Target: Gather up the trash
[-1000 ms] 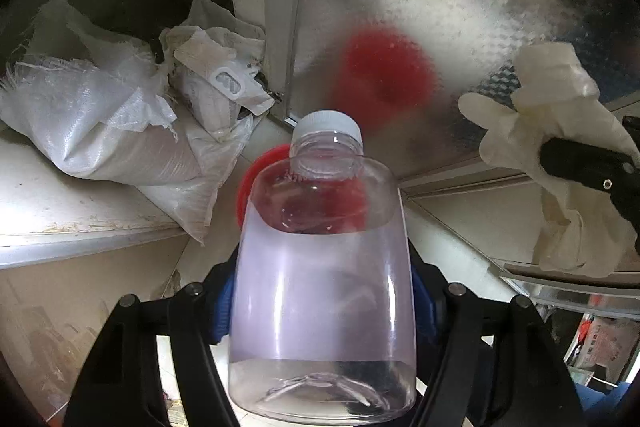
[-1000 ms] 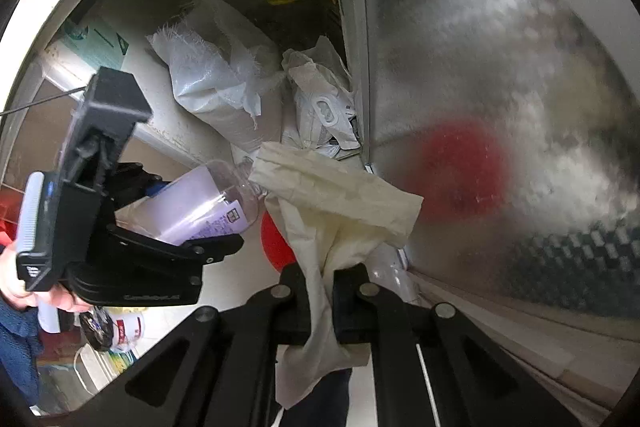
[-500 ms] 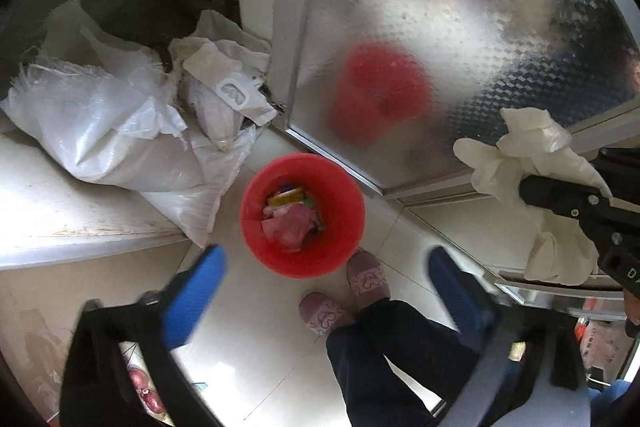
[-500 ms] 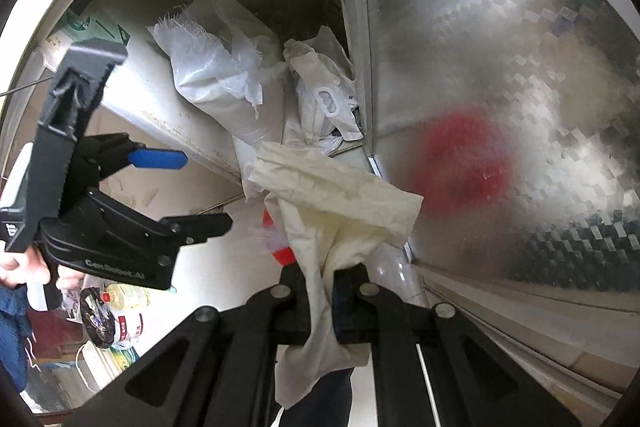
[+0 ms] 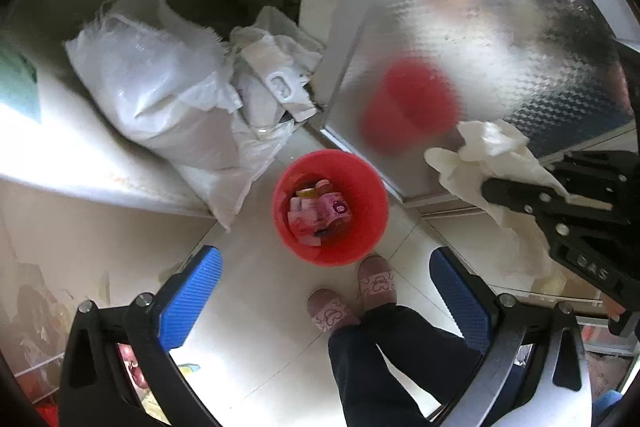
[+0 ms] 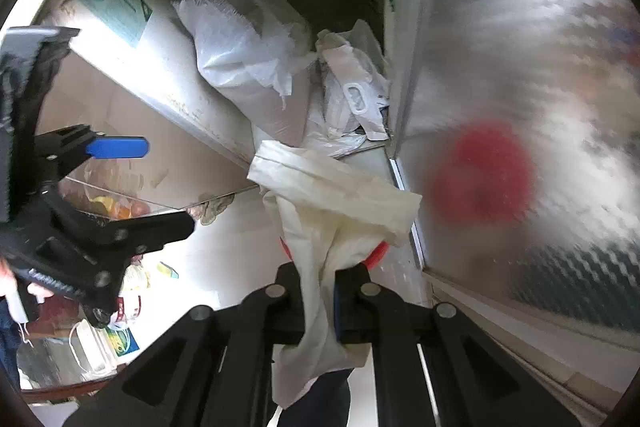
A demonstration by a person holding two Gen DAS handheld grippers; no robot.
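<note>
Released since a second ago, left hand-held gripper (image 5: pixel 326 291) gapes empty above red bin (image 5: pixel 362 227); right hand-held gripper (image 6: pixel 319 293) pinches white cloth (image 6: pixel 332 199).

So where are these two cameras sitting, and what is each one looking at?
Left wrist: sits on the left claw, looking down at the red bin on the floor; open blue pads, slippers and trouser legs show.
Right wrist: sits on the right claw, looking down past the white glove it grips; the left claw shows beside it.
Shared: glove, white sacks, bin, shiny door.
</note>
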